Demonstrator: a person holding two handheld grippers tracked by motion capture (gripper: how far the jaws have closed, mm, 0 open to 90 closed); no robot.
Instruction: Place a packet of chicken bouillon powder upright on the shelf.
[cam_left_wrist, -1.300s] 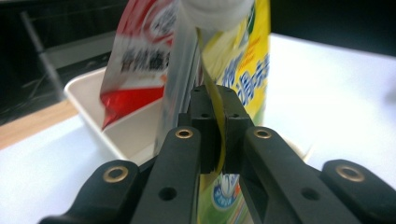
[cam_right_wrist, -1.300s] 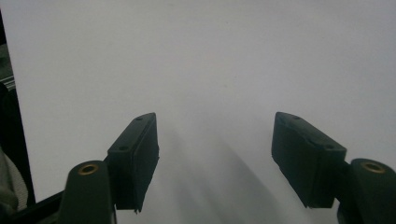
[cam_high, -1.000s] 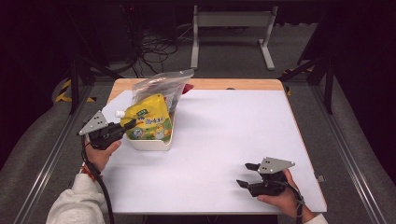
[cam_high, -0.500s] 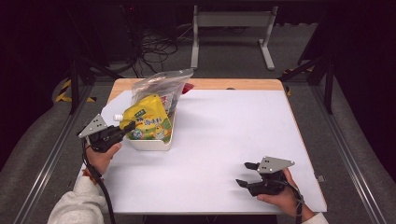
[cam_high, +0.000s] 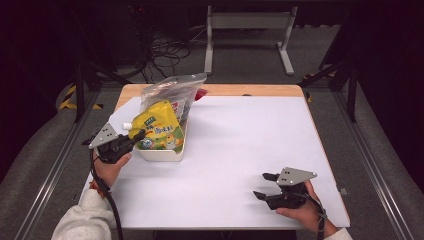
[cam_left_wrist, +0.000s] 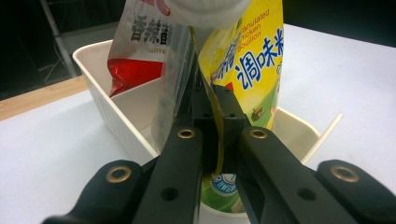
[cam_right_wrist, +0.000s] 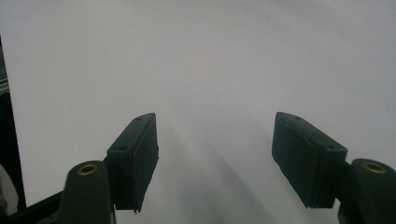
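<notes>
The left hand-held gripper (cam_high: 134, 137) sits at the left edge of the desk (cam_high: 240, 150), its jaws pressed together on the side seam of a yellow pouch (cam_high: 159, 131). In the left gripper view the two black jaws meet on the thin yellow edge of that pouch (cam_left_wrist: 247, 60), which stands upright with its white cap (cam_left_wrist: 205, 9) at the top of the frame. The pouch's lower end is inside a white tub (cam_high: 162, 154) that rests on the desk near the left rear corner. In the high view the pouch leans a little toward the left gripper, cap pointing left.

Behind the yellow pouch, a clear bag (cam_high: 172, 92) with red printing stands in the same tub, and the left gripper view shows this bag (cam_left_wrist: 149, 51) just beside the yellow pouch, touching it along the seam. A low divider wall crosses the tub's inside (cam_left_wrist: 135, 93).

The right hand-held gripper (cam_high: 265, 186) lies at the near right part of the desk, well apart from the tub, held by a hand (cam_high: 300, 210). Its jaws are spread with nothing between them; in the right gripper view the two pads (cam_right_wrist: 137, 158) stand wide over bare white desk surface (cam_right_wrist: 210, 70).

A grey sleeve (cam_high: 80, 220) covers the left forearm at the bottom left.
</notes>
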